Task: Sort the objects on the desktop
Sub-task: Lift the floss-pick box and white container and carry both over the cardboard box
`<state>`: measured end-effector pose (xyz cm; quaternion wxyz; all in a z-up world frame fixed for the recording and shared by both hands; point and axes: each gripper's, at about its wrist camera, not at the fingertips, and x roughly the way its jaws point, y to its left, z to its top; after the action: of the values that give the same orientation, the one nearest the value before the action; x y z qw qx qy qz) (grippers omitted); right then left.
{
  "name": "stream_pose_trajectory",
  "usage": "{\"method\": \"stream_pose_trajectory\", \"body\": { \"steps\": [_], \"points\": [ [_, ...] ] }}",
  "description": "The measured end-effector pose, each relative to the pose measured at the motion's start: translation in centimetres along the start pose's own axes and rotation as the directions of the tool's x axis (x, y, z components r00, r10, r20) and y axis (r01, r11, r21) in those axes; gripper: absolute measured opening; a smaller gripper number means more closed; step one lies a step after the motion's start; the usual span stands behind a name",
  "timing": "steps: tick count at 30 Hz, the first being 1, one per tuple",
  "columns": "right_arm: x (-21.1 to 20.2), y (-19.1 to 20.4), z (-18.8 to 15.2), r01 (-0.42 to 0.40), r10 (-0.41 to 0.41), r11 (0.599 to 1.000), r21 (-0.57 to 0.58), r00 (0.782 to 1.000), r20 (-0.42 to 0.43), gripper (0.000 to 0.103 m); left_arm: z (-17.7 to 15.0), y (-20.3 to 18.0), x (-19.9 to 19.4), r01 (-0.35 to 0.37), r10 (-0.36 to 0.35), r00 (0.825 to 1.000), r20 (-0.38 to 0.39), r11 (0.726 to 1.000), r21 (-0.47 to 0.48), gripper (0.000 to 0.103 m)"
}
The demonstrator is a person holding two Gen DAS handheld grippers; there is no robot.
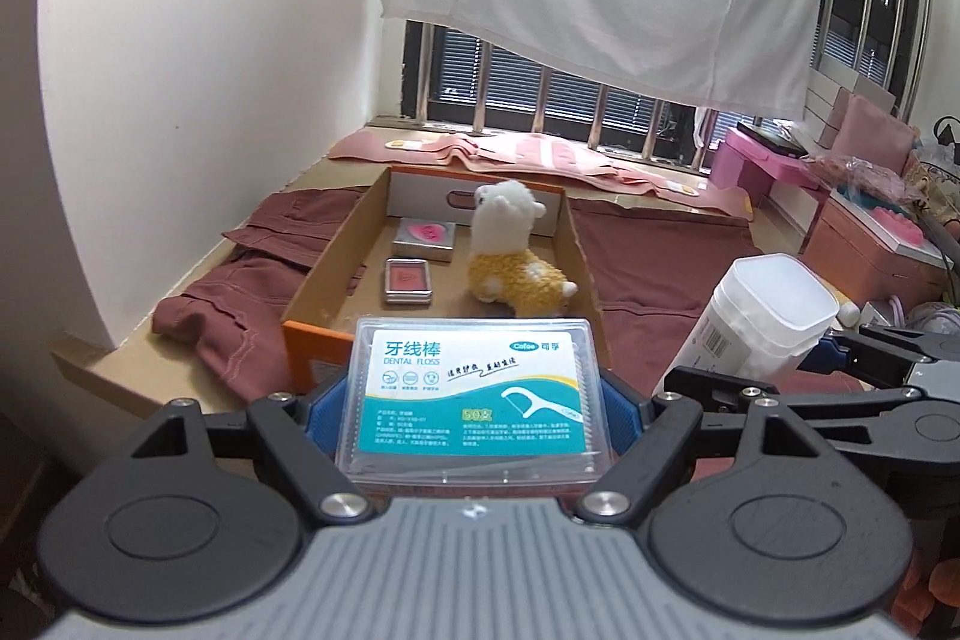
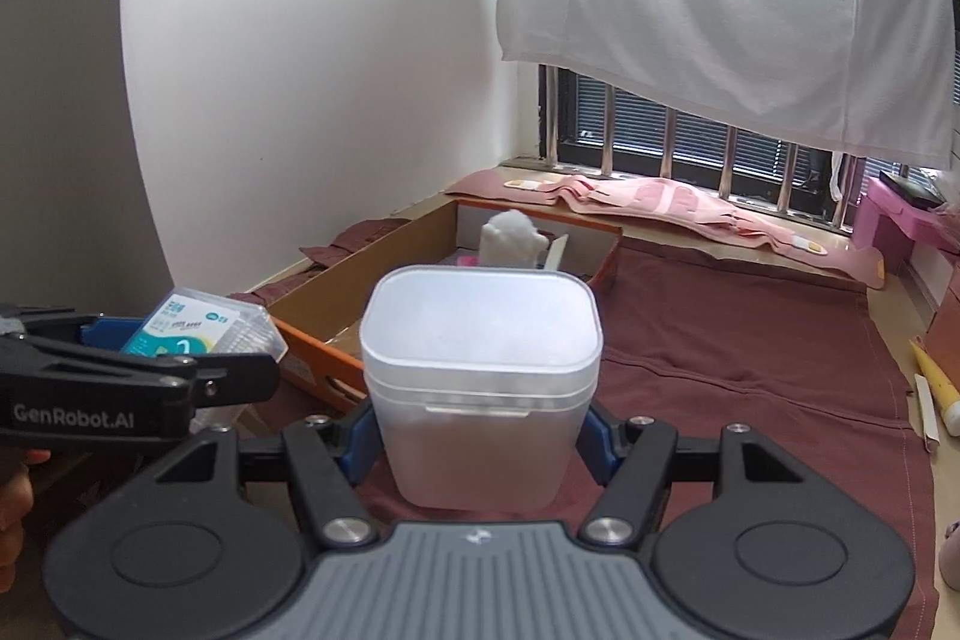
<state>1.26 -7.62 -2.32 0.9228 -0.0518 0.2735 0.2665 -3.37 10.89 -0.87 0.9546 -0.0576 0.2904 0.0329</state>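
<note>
Plush toy and two tins in cardboard box, floss box before it, lidded tub right.

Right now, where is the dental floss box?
The clear plastic dental floss box is clamped in the left hand-held gripper, held just before the open cardboard box's near end, left of the frosted plastic container.

Clear flat plastic dental-floss box with teal-and-white label: held level, label up, just before the box's near orange edge. Translucent white lidded plastic container: upright, lid closed. Open shallow cardboard box contains a white-and-yellow plush alpaca, upright, and two small silver tins with red tops, lying flat.
</note>
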Motion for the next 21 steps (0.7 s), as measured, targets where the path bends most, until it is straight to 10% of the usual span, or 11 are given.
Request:
{"method": "stream_pose_trajectory", "body": {
  "steps": [21],
  "points": [
    [2.1, 2.7, 1.0, -0.026, 0.022, 0.996, -0.082, 0.999, -0.047, 0.064, -0.1, 3.8, 0.0, -0.066, 0.066, 0.998, -0.017, 0.998, -0.002, 0.083]
  ]
}}
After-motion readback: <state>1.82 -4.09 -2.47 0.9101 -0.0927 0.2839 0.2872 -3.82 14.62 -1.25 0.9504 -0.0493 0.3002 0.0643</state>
